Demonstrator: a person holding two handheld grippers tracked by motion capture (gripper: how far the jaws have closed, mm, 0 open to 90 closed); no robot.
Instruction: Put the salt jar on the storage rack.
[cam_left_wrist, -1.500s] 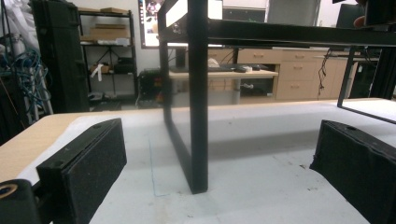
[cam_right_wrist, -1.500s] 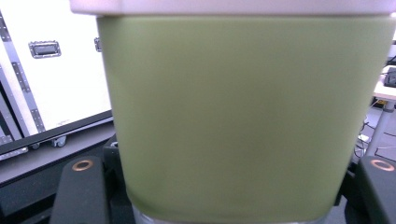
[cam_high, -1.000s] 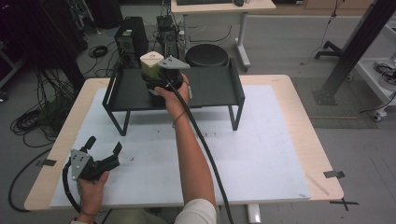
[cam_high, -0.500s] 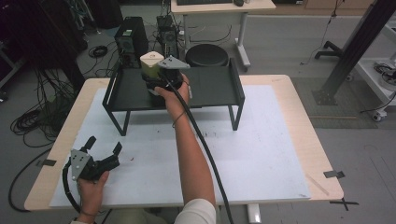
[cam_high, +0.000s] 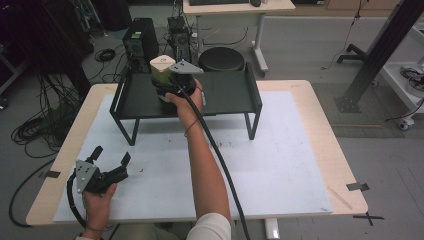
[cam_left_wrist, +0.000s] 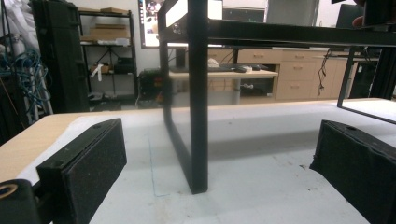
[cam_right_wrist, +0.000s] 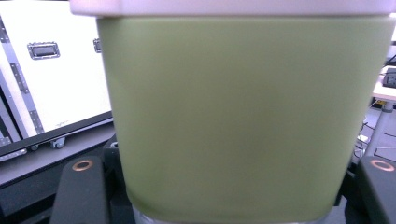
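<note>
The right gripper is clamped on a green container with a white lid, its fingers pressed against the lower sides of the green body, while the container stands at the back left of the black raised tray on the surface. The container is upright: its long axis runs vertically, lid uppermost, base toward the tray floor. Whether the base rests fully on the tray cannot be told. The left gripper lies low on the surface near its front left corner, well apart from the tray; its fingers stand wide apart with nothing between them, and a black tray leg rises ahead of them. Risk: the grip sits low on a smooth-walled body, so a tilt of the wrist could lever the tall container over, or let it slip. A release made off level might topple it against the tray's rim.
</note>
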